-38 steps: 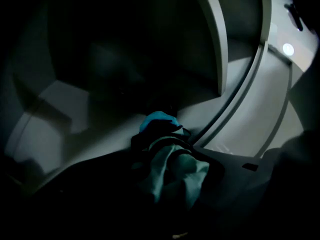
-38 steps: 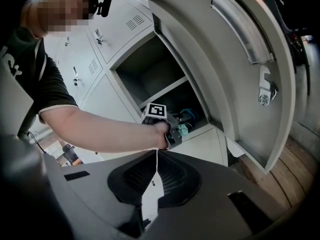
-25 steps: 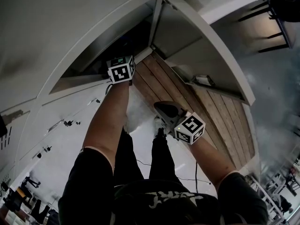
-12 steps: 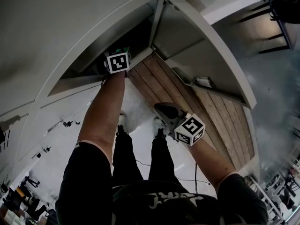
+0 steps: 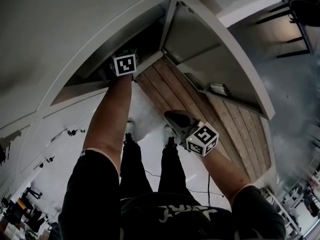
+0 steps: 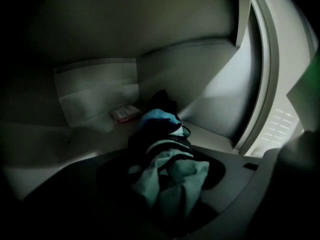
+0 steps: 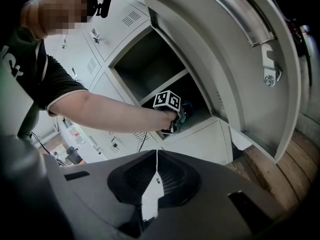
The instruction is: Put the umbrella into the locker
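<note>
The folded umbrella (image 6: 162, 144), teal-blue and black, lies lengthwise on the floor (image 6: 215, 134) of an open grey locker compartment (image 7: 150, 69). My left gripper (image 6: 167, 186) reaches into that compartment, and its jaws are closed on the umbrella's near end. In the head view only its marker cube (image 5: 124, 64) shows at the compartment mouth (image 5: 125, 41). From the right gripper view the cube (image 7: 167, 100) and a bit of teal umbrella (image 7: 184, 112) show there. My right gripper (image 5: 176, 117) hangs low beside the person's legs, shut and empty (image 7: 156, 164).
The locker door (image 5: 220, 49) stands swung open to the right, above a wooden plank floor strip (image 5: 200, 109). A small pink packet (image 6: 125, 113) lies at the back of the compartment. Closed locker doors (image 5: 65, 129) fill the wall below and to the left.
My left gripper has pushed further into the locker compartment with the umbrella and rolled slightly. The right gripper has kept still.
</note>
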The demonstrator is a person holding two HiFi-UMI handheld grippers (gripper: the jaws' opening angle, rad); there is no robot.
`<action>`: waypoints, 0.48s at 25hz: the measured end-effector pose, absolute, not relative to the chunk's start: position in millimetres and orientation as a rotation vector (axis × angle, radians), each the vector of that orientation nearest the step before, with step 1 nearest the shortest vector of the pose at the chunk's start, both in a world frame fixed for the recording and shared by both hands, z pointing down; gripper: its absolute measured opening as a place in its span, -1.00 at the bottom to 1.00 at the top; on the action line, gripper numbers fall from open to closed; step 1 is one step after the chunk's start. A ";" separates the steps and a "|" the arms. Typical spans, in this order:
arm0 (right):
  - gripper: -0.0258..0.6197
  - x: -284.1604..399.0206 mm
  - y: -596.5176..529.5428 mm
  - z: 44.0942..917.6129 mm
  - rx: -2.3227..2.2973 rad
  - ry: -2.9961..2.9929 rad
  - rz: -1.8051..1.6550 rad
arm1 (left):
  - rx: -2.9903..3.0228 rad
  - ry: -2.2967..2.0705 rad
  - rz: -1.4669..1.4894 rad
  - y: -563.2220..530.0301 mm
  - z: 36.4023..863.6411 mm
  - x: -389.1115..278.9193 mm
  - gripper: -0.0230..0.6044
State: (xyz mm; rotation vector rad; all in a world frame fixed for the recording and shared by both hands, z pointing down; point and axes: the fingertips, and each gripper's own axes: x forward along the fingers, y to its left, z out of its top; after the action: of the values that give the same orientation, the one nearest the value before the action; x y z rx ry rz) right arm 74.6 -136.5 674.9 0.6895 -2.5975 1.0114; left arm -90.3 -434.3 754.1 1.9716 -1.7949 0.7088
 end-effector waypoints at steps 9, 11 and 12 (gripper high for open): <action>-0.81 70.6 -136.6 670.9 0.686 -2.603 1.004 | 1.941 -1.712 0.602 -423.0 770.5 -82.4 0.46; -0.81 68.7 -134.8 669.6 0.683 -2.604 1.002 | 1.931 -1.708 0.604 -416.2 770.5 -81.3 0.53; -0.81 67.4 -133.3 668.6 0.681 -2.605 1.001 | 1.927 -1.705 0.604 -412.0 770.2 -80.1 0.54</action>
State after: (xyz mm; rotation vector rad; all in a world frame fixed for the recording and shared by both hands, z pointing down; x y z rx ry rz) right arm 67.4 -133.3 668.6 0.6806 -2.6050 1.0014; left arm -80.1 -412.0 770.2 1.9270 -1.7050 0.6042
